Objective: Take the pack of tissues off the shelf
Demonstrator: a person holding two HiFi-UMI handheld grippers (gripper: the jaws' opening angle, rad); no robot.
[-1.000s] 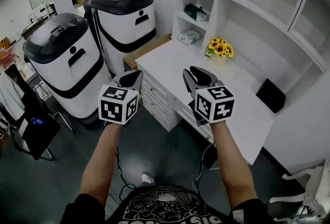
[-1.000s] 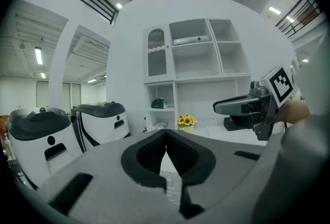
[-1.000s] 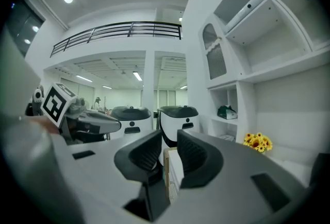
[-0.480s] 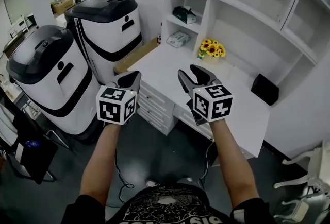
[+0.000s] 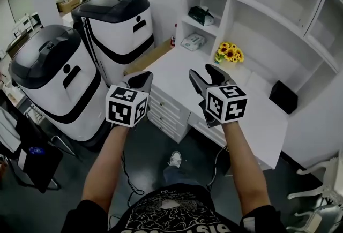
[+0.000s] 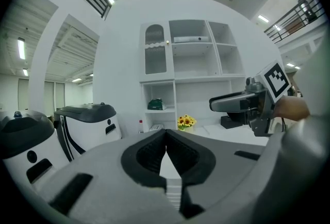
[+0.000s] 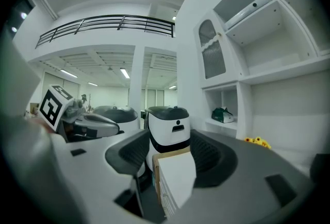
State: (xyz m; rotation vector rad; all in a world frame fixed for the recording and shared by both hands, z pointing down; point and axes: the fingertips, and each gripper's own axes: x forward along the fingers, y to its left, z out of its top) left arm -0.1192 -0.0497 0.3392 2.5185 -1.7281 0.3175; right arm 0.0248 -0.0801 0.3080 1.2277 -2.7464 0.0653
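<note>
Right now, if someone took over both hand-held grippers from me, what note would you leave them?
Left hand-held gripper: shut, empty.
Right hand-held gripper: jaws opening, nothing between them.
Green pack of tissues: on the shelf, above a white pack; untouched, both hand-held grippers well short of it.
Done: nothing yet.
Left: reach the shelf, grip the pack, lift it off.

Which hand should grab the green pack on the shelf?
Right, probably. The right gripper looks nearer the green pack on the shelf, and its jaws are opening with nothing between them. The left gripper is farther left, jaws together.
</note>
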